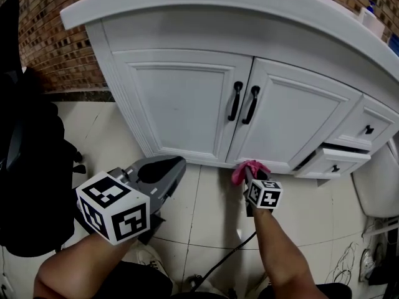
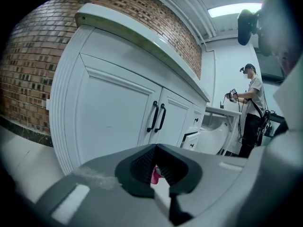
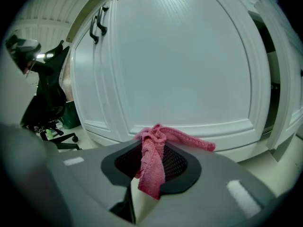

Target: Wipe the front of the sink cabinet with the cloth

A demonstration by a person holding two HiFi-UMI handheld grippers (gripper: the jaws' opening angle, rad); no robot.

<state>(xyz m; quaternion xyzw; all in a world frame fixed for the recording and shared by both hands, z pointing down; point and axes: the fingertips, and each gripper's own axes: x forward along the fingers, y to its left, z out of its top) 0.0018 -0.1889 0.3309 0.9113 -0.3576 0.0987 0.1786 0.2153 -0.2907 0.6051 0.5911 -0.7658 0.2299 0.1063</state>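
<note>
The white sink cabinet (image 1: pixel 187 104) has two doors with black handles (image 1: pixel 244 102). A pink cloth (image 1: pixel 249 169) is bunched against the bottom edge of the right door, and my right gripper (image 1: pixel 252 177) is shut on it. In the right gripper view the cloth (image 3: pixel 154 160) hangs out between the jaws, its tip close to the door panel (image 3: pixel 180 70). My left gripper (image 1: pixel 168 170) hovers low over the floor in front of the left door, apart from it. In its own view the left gripper (image 2: pixel 156 168) is shut and holds nothing, facing the cabinet (image 2: pixel 109 122).
A black office chair (image 1: pixel 25 167) stands close at the left. A lower drawer (image 1: pixel 333 162) at the right stands partly open, with a white fixture (image 1: pixel 377 185) beside it. A black cable (image 1: pixel 218 263) runs over the tiled floor. A person (image 2: pixel 251 108) stands far off.
</note>
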